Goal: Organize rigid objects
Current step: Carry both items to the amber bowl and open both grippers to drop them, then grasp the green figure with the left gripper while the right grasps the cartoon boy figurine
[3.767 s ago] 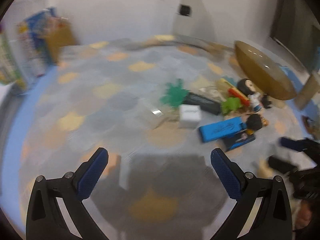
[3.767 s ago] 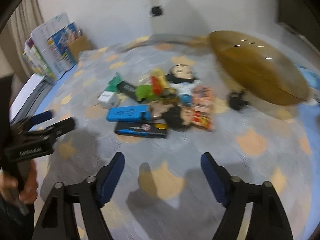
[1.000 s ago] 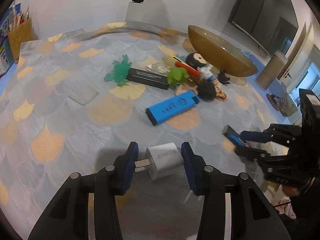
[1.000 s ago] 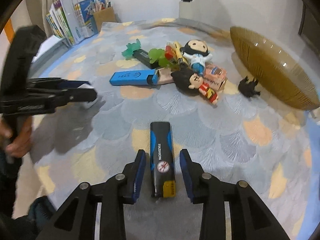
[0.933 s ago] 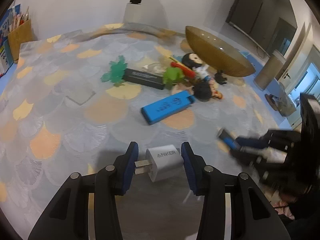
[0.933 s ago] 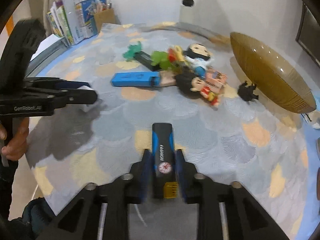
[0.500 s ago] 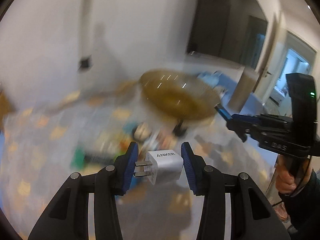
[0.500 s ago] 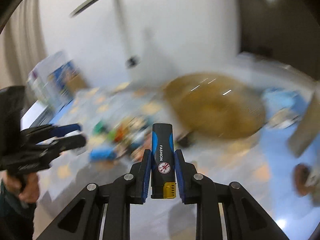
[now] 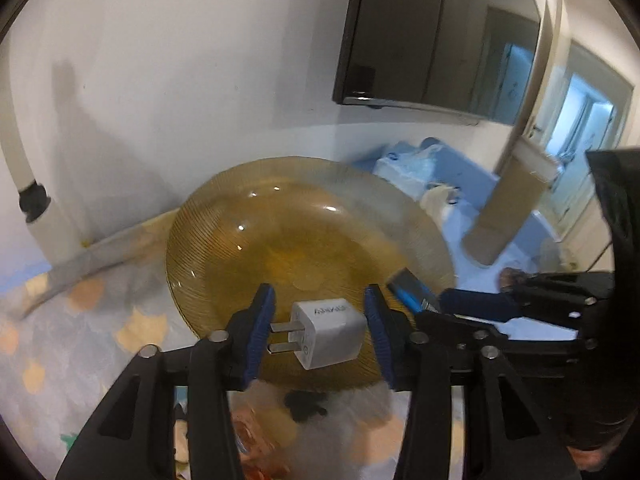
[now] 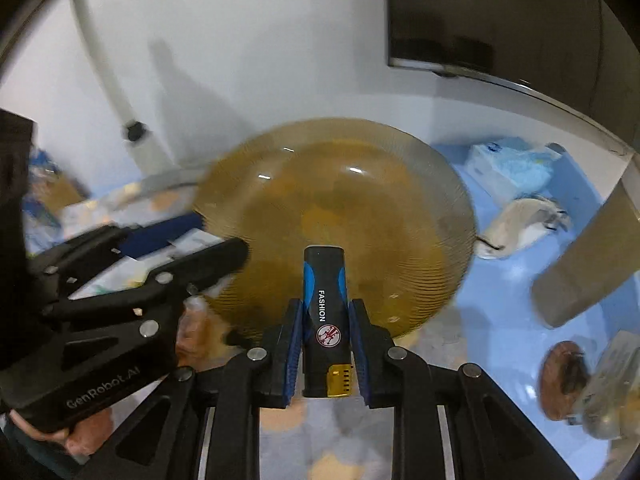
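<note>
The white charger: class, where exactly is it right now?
In the left wrist view the white charger sits low and centre between the left gripper's just-opened jaws, in front of the amber glass bowl.

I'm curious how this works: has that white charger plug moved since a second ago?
Yes. The white charger sat low over the patterned cloth then; now it hangs over the amber plate, between the left gripper's just-widened jaws.

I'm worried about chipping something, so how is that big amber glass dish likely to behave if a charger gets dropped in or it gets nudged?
The amber dish looks like ribbed glass, so probably rigid, fairly heavy and chip-prone. Its wide, shallow shape should resist tipping, though it might slide on the cloth. The white charger sits loose between the left tongs, whose jaws have just been opening; a low drop seems safer.
</note>
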The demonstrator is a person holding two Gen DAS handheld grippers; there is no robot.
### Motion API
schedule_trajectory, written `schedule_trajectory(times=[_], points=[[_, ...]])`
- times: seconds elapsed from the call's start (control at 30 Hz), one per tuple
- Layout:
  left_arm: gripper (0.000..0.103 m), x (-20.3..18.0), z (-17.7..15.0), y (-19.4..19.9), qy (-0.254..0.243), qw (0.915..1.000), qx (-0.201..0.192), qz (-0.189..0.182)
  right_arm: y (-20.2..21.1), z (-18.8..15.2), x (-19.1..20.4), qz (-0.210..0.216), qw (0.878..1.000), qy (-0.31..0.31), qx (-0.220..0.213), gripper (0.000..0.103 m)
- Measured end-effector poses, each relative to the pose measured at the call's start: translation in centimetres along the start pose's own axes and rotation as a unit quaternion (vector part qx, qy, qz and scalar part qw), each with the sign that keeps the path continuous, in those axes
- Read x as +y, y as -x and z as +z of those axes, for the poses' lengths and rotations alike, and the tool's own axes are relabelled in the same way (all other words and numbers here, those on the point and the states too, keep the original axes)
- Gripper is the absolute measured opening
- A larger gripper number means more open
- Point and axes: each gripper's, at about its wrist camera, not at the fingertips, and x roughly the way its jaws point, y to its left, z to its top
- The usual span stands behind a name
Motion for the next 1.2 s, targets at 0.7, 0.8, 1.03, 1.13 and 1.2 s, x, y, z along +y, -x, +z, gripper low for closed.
schedule_trajectory(times=[0.7,0.8,1.03,1.13,1.2], points=[[0.075,13.9,-18.5,19.8,0.184,0.9651,-0.065,0.174,6.7,-8.6,6.3,0.151,0.980,0.028,-0.122,0.061],[0.075,15.8,-21.8,17.9,0.210,0.9606,-0.030,0.179,2.5,-10.5,8.3,0.165,0.982,0.037,-0.078,0.061],[0.075,18.6,-23.0,15.8,0.254,0.9609,0.011,0.111,-1.7,-12.2,10.4,0.148,0.986,0.069,-0.022,0.060],[0.075,18.9,-20.5,14.8,0.237,0.9688,0.017,0.069,-0.8,-11.2,10.8,0.151,0.985,0.083,-0.027,0.061],[0.075,19.1,-18.8,13.5,0.228,0.9725,0.022,0.044,-0.7,-10.1,11.2,0.162,0.982,0.101,-0.010,0.061]])
